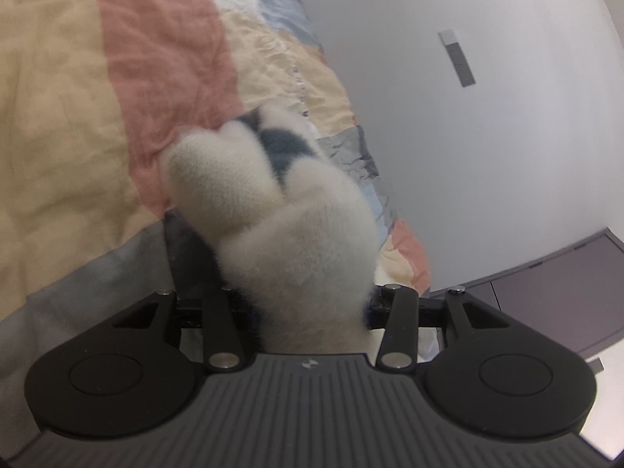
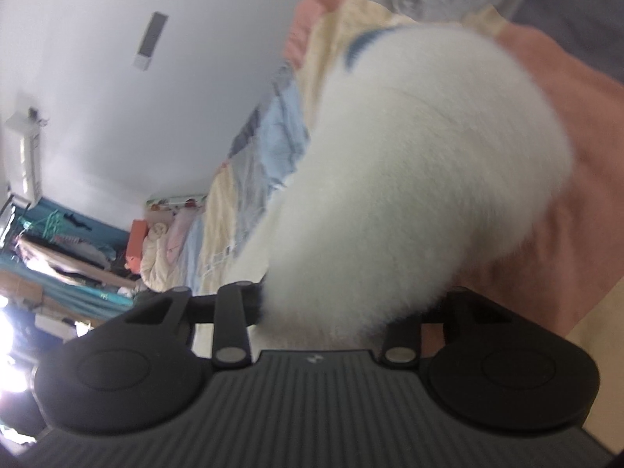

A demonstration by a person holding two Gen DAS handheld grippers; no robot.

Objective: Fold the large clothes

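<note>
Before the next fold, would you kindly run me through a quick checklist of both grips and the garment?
1. Left gripper has the fluffy white garment: ok, fabric bunches between its fingers.
2. Right gripper has the garment: ok, fabric fills the gap between its fingers.
3. Fingertips visible to confirm the pinch: not ok, fleece hides them in both views.
4. Garment lifted off the quilt: cannot tell, its far end is hidden.
5. Quilt free of other items near the garment: ok in the parts shown.
6. Garment spread flat between the grippers: cannot tell.
</note>
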